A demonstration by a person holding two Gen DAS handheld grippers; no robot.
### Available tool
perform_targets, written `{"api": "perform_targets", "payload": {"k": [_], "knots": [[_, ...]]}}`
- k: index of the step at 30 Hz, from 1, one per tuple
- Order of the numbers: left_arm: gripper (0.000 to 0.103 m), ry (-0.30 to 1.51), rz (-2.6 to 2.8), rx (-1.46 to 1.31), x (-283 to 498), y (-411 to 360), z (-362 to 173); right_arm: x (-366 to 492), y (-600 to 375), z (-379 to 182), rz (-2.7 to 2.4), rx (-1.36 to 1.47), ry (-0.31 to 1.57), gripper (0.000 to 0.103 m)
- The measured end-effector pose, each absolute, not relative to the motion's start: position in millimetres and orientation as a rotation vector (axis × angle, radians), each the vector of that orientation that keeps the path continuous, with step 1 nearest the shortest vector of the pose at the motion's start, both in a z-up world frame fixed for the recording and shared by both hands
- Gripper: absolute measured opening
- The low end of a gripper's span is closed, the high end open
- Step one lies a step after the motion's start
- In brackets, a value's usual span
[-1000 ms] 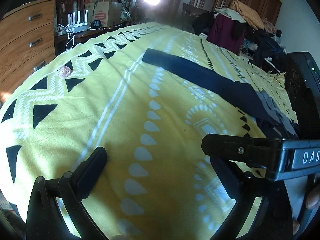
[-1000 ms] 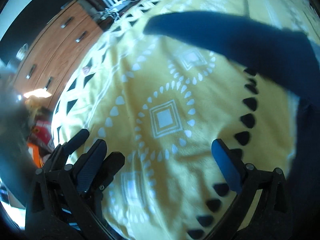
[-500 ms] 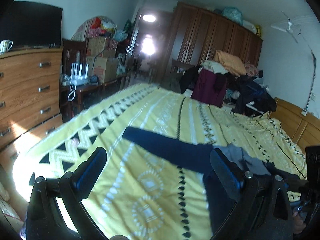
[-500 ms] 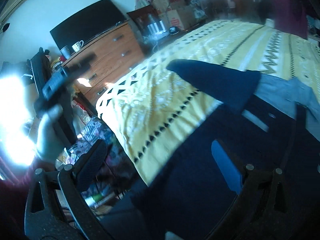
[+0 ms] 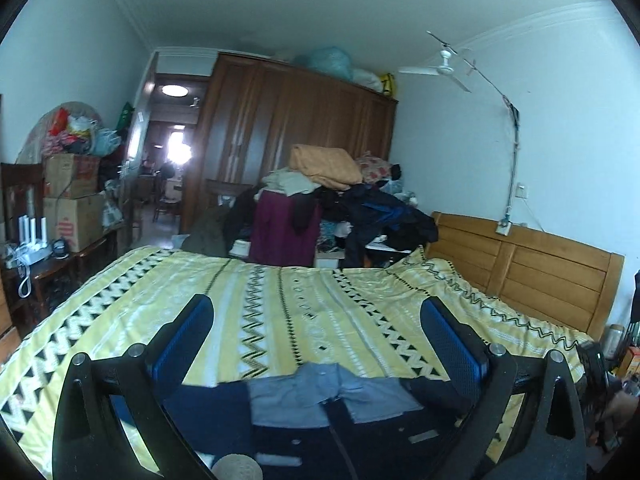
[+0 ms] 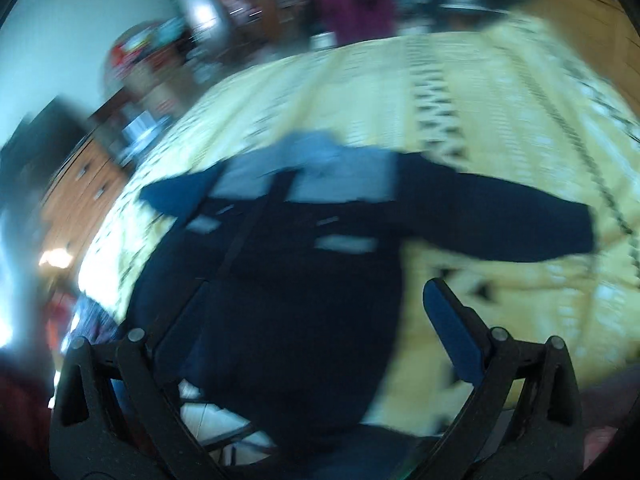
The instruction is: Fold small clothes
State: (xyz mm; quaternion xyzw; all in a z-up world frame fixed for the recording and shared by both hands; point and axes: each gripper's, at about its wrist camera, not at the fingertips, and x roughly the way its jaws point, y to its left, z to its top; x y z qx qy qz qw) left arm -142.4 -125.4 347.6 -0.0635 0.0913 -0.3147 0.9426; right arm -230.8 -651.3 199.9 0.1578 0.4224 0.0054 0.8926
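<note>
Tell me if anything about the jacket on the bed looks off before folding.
The navy jacket isn't fully on the yellow bedspread: its lower part hangs over the near edge, and one sleeve sticks out sideways. Both tools are open, holding nothing.

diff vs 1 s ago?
Both views swung up from close over the yellow patterned bedspread to a pulled-back look along the bed. The dark navy jacket with grey collar now shows whole, sleeves spread. Unchanged: left hand-held gripper and right hand-held gripper open, holding nothing.
</note>
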Motion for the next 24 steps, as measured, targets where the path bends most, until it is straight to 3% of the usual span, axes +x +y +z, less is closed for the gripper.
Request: {"api": "perform_targets", "payload": {"k": [4,6,7,9,13,18,24], "knots": [[0.103,0.251,-0.718,-0.124,-125,-196,346,-230,-800,162,-0.273,0.532,0.883,0.103],[0.103,0.298,-0.741,-0.104,-116,-228,335,-234,-865,132,-0.413,0.67,0.885,0.097],[0.103,0.329,-0.749,-0.095,-113,-245,328,-235,-892,115,-0.447,0.754,0.886,0.093],[0.103,0.403,-0.771,-0.072,-100,-276,309,-238,-939,82,-0.51,0.907,0.883,0.071],[0.103,0.507,-0.778,-0.019,-85,-324,274,-229,-981,43,-0.532,1.063,0.859,0.069],[0.103,0.562,-0.776,0.015,-71,-360,231,-201,-956,56,-0.412,0.991,0.813,0.069],[0.103,0.607,-0.777,0.027,-62,-383,204,-193,-965,11,-0.466,0.997,0.943,0.07]]}}
